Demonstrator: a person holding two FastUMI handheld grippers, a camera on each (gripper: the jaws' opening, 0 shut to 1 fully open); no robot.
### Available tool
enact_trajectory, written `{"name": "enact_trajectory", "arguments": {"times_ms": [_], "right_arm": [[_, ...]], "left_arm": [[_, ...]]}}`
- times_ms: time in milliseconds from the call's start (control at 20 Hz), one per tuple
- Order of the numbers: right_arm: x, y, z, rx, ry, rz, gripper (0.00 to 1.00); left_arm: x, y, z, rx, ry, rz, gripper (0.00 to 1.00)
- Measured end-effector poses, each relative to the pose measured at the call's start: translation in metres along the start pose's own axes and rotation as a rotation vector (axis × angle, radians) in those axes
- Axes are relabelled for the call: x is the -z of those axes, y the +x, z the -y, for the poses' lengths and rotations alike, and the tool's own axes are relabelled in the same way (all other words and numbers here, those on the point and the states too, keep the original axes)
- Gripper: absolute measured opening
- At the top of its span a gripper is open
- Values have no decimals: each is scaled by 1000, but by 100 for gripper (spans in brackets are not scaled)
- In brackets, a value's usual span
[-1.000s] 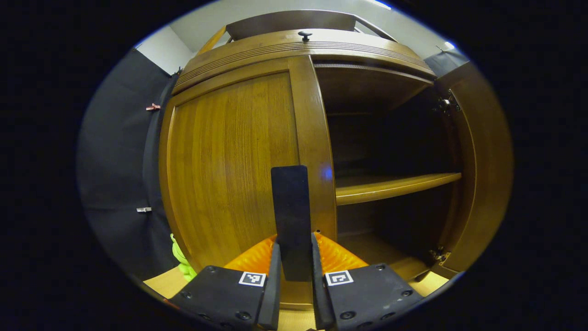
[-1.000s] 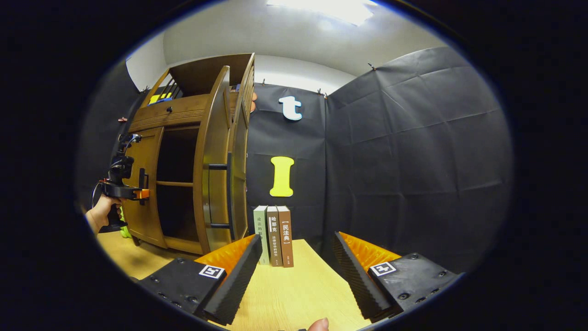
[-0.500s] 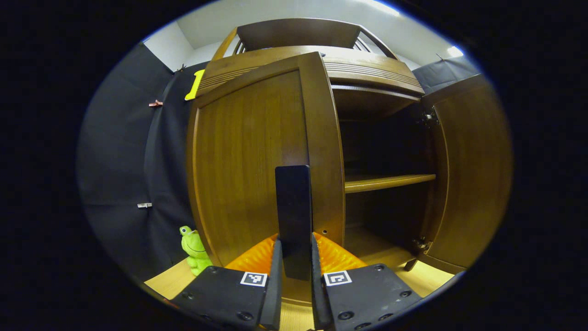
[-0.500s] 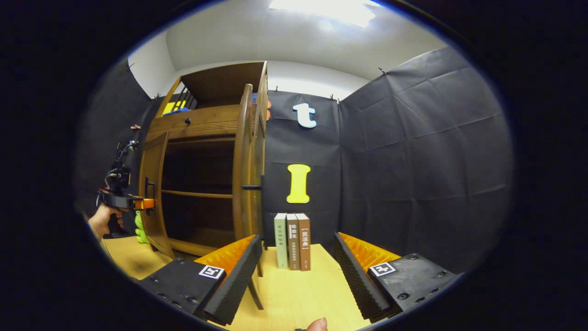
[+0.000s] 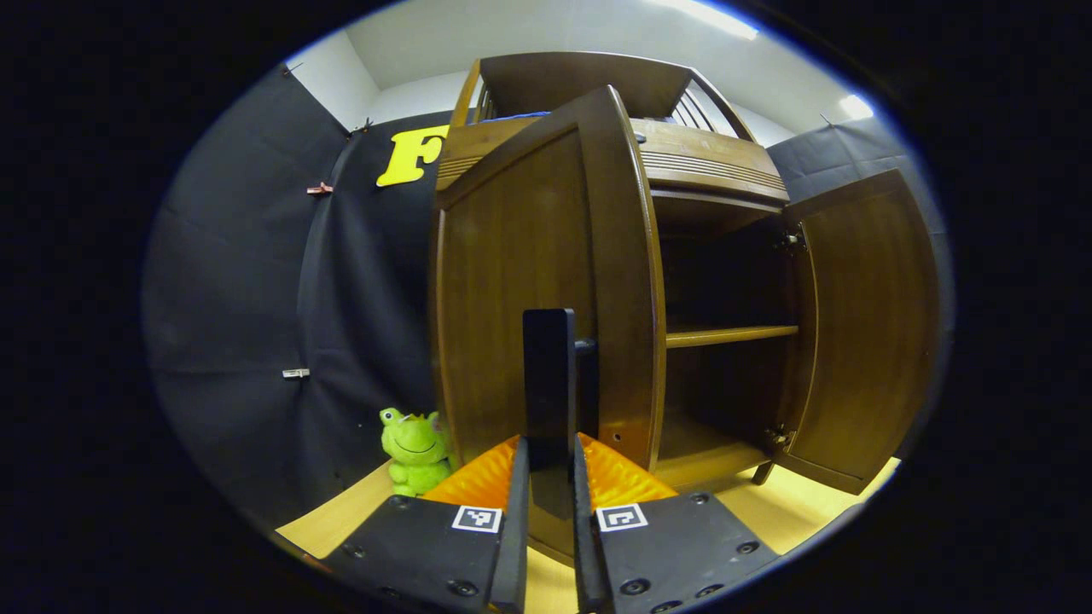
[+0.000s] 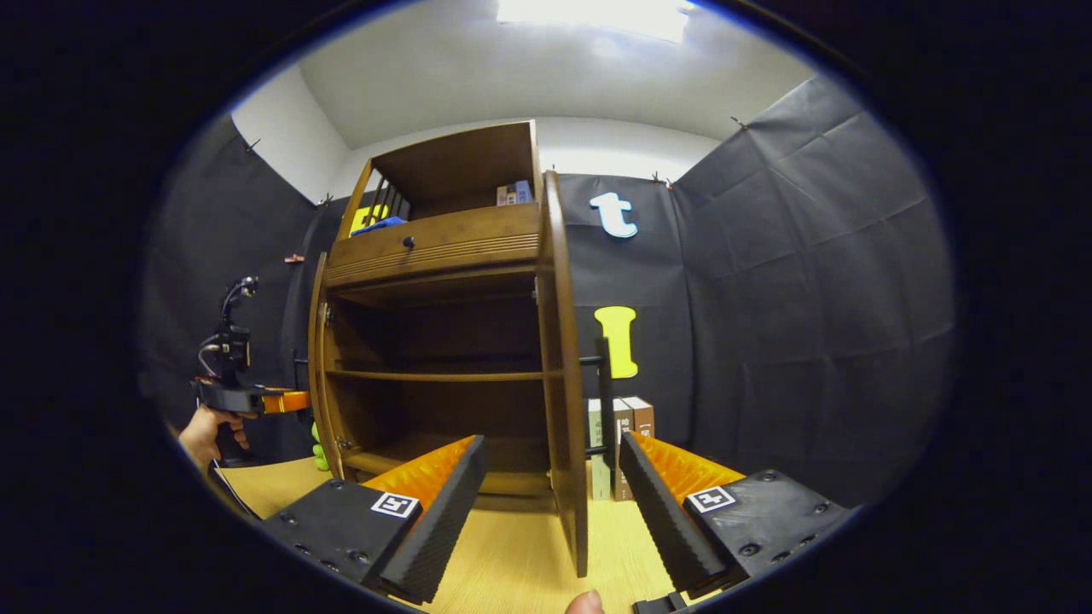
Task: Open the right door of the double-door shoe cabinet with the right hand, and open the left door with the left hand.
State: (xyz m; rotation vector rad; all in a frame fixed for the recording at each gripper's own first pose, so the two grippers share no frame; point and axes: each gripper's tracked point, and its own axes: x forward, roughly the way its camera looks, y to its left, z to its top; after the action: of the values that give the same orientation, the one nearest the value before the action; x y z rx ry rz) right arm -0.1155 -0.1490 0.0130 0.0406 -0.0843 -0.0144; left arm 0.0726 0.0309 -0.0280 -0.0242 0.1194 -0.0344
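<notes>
Handle (image 5: 548, 375) upright in left gripper (image 5: 546, 477) – left door (image 5: 529, 281) ajar.

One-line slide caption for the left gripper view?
Left hand-held gripper shut on the left door's handle, left door partly open, right door wide open.

Toy frog (image 5: 414, 442) left of cabinet (image 5: 708, 162); books (image 6: 627, 426) behind right door (image 6: 563, 375).

Hand-held gripper (image 5: 546, 503) clamped on left door (image 5: 520, 281) handle (image 5: 548, 384).
Left door swung partway out; right door (image 5: 862, 333) wide open, shelf (image 5: 729, 335) visible; frog toy (image 5: 415, 450) on tabletop (image 5: 341, 520).
</notes>
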Motion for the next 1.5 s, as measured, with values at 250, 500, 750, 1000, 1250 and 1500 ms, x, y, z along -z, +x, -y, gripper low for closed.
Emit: {"name": "enact_trajectory", "arguments": {"times_ms": [250, 500, 750, 1000, 1250, 1500], "right_arm": [[28, 10, -38, -68, -33, -58, 98], [45, 15, -63, -108, -56, -93, 98], [59, 19, -84, -140, -65, -118, 96], [71, 22, -97, -165, -77, -140, 96], [78, 25, -106, -183, -82, -152, 98], [69, 28, -110, -165, -72, -110, 98]], "left_arm": [[3, -21, -38, -42, 3, 1, 20], [12, -39, -87, -114, -15, -20, 16], [12, -55, -137, -172, -45, -8, 8], [12, -73, -162, -215, -42, -10, 9], [19, -89, -169, -233, -46, -32, 10], [16, -110, -145, -178, -41, -59, 27]]}}
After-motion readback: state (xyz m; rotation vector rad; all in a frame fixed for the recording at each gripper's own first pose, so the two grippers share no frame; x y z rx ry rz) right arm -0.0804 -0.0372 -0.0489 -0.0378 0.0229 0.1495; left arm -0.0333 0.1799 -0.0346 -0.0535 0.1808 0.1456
